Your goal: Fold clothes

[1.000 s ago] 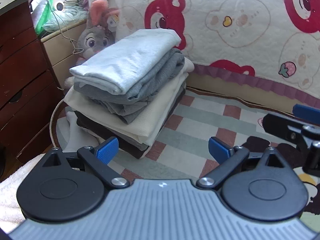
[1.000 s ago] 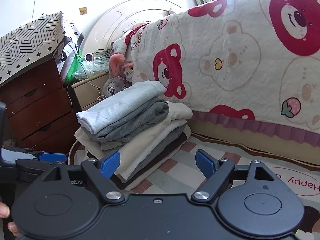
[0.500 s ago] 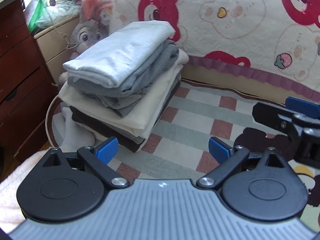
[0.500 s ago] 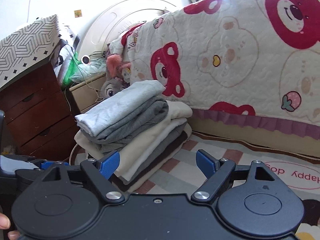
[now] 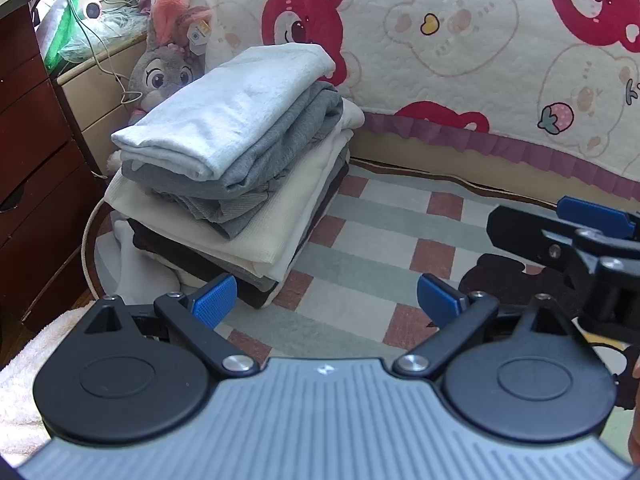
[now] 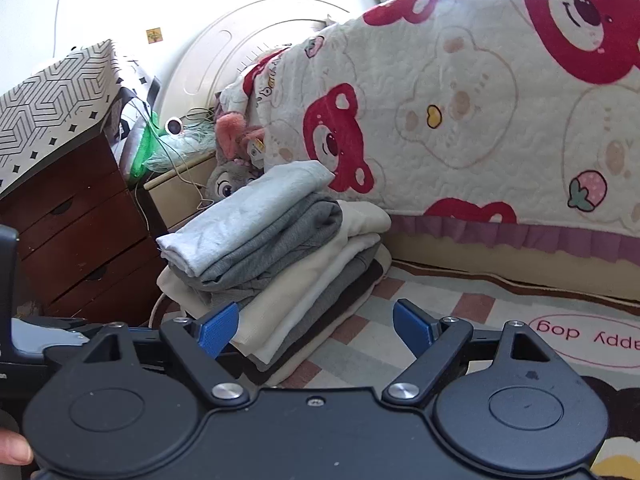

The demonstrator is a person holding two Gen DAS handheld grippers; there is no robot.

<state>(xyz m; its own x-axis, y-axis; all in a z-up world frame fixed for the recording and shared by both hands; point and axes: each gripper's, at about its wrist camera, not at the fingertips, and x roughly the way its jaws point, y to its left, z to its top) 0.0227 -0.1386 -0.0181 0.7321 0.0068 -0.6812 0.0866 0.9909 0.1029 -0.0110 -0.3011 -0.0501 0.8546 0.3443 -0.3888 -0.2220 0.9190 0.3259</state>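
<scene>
left gripper [image 5: 326, 300] – jaws wide, empty | right gripper [image 6: 316, 326] – jaws wide, empty | folded clothes stack [image 5: 236, 168] on checked rug [image 5: 384, 240], ahead-left of both, long axis running away; left gripper likely nearer

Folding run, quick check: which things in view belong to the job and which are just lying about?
Job:
- stack of folded clothes, pale blue garment on top
- left gripper, jaws open, empty
- right gripper, jaws open, empty

Lying about:
- plush rabbit behind the stack
- bear-print quilt
- checked rug
- wooden drawers
- white towel
</scene>
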